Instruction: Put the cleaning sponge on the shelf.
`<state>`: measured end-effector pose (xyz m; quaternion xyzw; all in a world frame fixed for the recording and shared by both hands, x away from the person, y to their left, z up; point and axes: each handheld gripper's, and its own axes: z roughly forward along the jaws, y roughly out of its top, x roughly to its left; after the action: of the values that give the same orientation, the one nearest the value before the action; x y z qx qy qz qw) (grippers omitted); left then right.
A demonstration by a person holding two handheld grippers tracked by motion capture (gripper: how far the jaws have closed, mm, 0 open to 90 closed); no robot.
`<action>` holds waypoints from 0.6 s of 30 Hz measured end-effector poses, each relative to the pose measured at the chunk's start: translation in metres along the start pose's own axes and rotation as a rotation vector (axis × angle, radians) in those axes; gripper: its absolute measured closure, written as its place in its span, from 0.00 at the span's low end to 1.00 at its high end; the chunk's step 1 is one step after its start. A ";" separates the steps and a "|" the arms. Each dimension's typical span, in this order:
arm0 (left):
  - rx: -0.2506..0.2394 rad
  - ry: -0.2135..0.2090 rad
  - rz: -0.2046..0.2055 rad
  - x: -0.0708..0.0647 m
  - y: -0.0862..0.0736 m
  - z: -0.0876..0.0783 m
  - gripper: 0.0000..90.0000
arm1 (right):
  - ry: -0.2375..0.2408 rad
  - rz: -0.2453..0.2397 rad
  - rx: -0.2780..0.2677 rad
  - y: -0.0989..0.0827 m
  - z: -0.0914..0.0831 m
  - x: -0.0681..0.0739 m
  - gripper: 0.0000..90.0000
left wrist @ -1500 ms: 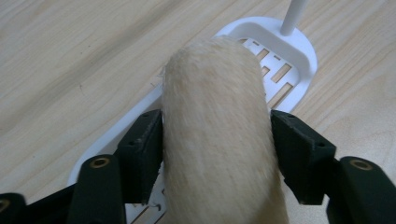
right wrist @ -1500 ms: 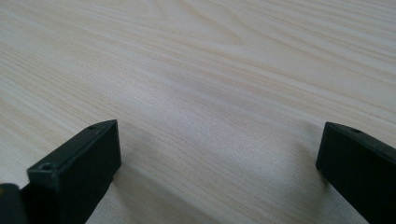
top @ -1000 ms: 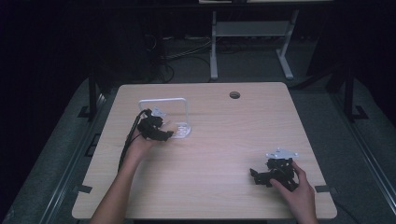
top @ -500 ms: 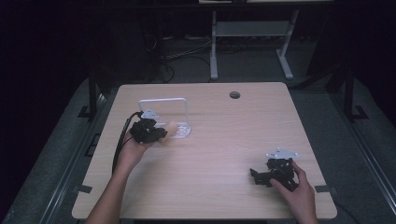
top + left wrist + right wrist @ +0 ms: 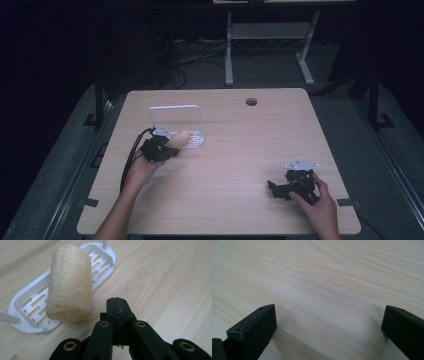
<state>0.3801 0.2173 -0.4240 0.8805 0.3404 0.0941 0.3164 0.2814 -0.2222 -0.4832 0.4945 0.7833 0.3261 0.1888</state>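
A tan loofah roll [image 5: 68,282] lies across a white slotted tray [image 5: 111,263], its near end over the tray's near rim. In the high view the loofah [image 5: 181,137] sits between the tray [image 5: 199,143] and my left gripper [image 5: 171,150]. The left gripper [image 5: 117,301] has its jaws pressed together just right of the roll, with nothing seen between them. My right gripper [image 5: 273,188] rests low at the table's front right, held by a hand. Its jaws [image 5: 329,315] are wide open over bare wood.
The tray has a white wire arch [image 5: 175,107] standing over its far side. A round cable hole [image 5: 251,102] is in the far part of the wooden table [image 5: 240,150]. Dark floor and a white frame [image 5: 270,30] lie beyond it.
The left gripper has drawn back from the tray toward the person, and the loofah now shows beside its tip. The right gripper has stayed in place.
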 end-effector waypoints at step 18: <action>-0.007 0.075 -0.048 0.018 -0.008 0.010 0.97 | 0.000 0.000 0.000 0.000 0.000 0.000 0.00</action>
<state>0.3931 0.2294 -0.4375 0.8667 0.3728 0.1205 0.3088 0.2815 -0.2222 -0.4833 0.4943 0.7833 0.3262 0.1890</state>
